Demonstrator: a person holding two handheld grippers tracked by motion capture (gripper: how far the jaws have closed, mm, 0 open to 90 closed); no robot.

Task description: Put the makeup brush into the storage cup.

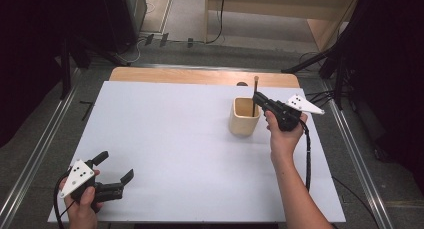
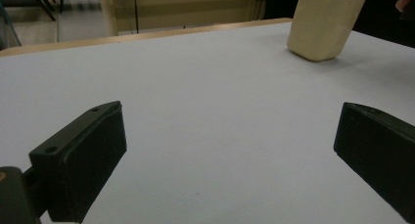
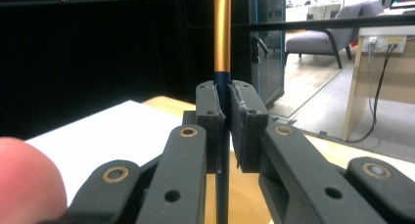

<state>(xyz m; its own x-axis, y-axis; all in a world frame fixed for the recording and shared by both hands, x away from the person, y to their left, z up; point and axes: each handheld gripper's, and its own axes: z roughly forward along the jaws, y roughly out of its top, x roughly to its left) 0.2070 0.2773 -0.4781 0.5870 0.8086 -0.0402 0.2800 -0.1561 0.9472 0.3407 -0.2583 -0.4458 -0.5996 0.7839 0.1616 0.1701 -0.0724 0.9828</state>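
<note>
Right gripper view: brush (image 3: 222,33) clamped upright between the jaws.
High view: the right gripper (image 1: 258,100) holds the brush over the cup (image 1: 244,117), lower end inside; the left gripper (image 1: 116,165) rests near the table's (image 1: 165,139) corner, jaws apart.

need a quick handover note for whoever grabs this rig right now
Right tool: shut on the brush, holding it upright, lower end inside the beige cup.
Left tool: open, holding nothing, low over the near left of the white table.
Done: brush gripped and brought to the cup.
Left: probably release the brush so it rests in the cup, then draw the right tool clear. Whether the brush tip touches the cup's bottom cannot be seen.
</note>
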